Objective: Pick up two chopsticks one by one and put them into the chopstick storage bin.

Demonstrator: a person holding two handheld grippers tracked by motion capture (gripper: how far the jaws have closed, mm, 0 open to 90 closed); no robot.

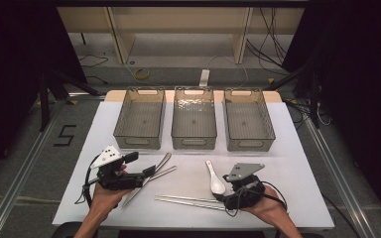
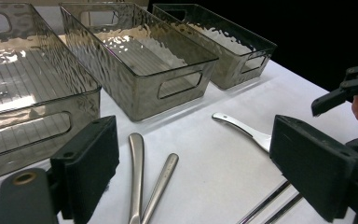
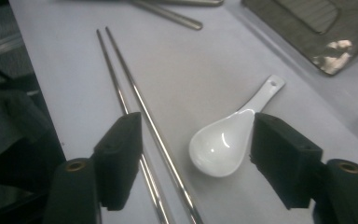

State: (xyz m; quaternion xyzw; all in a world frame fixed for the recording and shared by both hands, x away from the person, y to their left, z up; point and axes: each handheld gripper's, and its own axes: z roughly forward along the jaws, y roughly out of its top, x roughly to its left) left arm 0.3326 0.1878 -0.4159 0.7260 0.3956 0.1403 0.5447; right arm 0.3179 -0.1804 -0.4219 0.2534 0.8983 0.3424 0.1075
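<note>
One piece of writing can be read: a black "5" (image 1: pixel 65 135) marked on the floor left of the worktop (image 1: pixel 297 198). The three ribbed clear bins (image 1: pixel 194 124) along the far edge carry no label that I can make out.

The right tool (image 1: pixel 226 187) is partly masked in the high view by its grey plate, so its jaws are hard to see there. In the right gripper view they stand spread, with nothing pinched; the white spoon (image 3: pixel 223 142) lies on the worktop between them, its bowl nearer the right-hand jaw and just beside it, the handle pointing away. The two metal chopsticks (image 3: pixel 135 98) run under the gap beside the other jaw, their near ends cut off at the bottom edge.

The left tool (image 1: pixel 146 173) is also spread and holds nothing; two metal handles (image 2: pixel 144 177) lie on the worktop between its jaws, their working ends cut off below the frame, so what cutlery they are cannot be told.
</note>
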